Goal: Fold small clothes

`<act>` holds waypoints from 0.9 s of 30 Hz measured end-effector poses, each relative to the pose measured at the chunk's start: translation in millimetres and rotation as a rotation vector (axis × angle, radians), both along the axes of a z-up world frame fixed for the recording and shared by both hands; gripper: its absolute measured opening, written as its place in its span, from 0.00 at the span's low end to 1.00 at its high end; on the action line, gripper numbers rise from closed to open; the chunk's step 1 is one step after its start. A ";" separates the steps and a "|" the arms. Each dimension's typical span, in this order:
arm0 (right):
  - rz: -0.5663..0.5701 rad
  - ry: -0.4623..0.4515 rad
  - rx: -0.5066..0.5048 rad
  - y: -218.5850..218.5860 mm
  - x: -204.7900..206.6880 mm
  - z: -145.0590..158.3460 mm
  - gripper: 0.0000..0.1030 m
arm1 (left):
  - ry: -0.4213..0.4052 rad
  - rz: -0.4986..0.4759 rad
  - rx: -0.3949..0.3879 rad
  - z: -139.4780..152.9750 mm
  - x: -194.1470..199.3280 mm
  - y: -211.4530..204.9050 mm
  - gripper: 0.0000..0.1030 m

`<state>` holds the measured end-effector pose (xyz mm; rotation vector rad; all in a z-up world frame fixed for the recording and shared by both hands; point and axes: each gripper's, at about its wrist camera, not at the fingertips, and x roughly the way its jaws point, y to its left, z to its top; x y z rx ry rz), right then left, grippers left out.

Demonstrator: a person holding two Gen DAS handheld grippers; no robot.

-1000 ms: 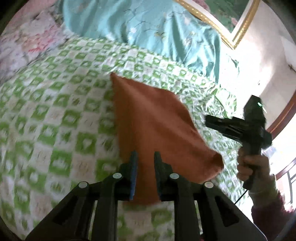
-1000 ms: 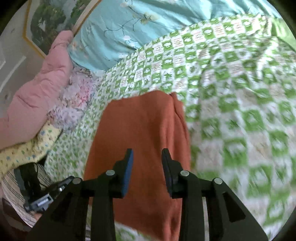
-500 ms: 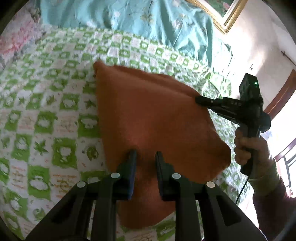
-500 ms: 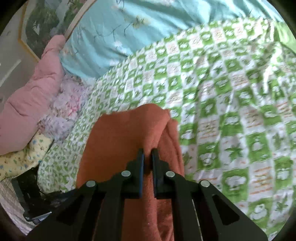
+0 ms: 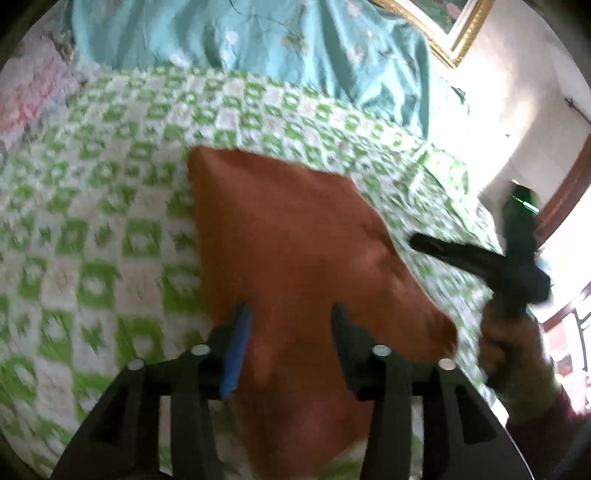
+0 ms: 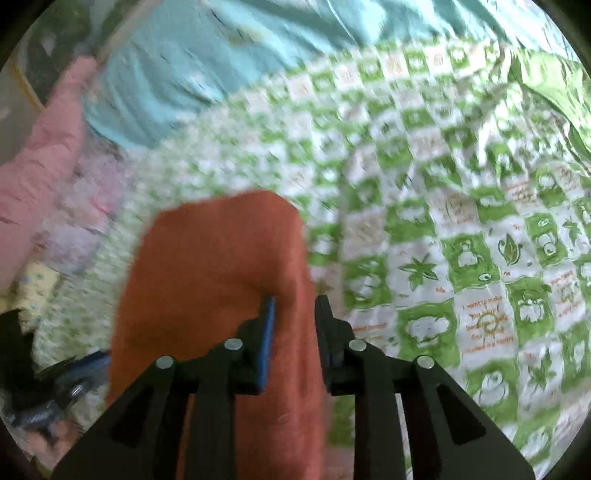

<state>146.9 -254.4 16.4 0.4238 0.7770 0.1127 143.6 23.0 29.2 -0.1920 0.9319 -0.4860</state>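
An orange cloth [image 5: 291, 240] lies folded on the green-and-white checked bedspread [image 5: 92, 221]. My left gripper [image 5: 290, 317] is open above its near edge, jaws wide apart with nothing between them. In the right wrist view the same cloth [image 6: 214, 266] lies below my right gripper [image 6: 293, 306], which is open over the cloth's right edge. The right gripper also shows in the left wrist view [image 5: 480, 258], off the cloth's right side. Both views are blurred.
A teal quilt [image 5: 258, 44] lies at the head of the bed. A pink blanket [image 6: 40, 147] and floral bedding are piled at the left. A gold-framed picture [image 5: 443, 33] hangs on the wall. A wooden bed frame [image 5: 569, 192] is at the right.
Both grippers have opened: the right one was shut on the cloth's fold half a second ago and has let go. The left jaws have spread wide. The right gripper has moved away to the right.
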 end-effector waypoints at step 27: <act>0.187 -0.034 0.095 27.2 -90.9 -3.2 0.17 | 0.017 0.091 0.036 1.6 -53.9 21.2 0.45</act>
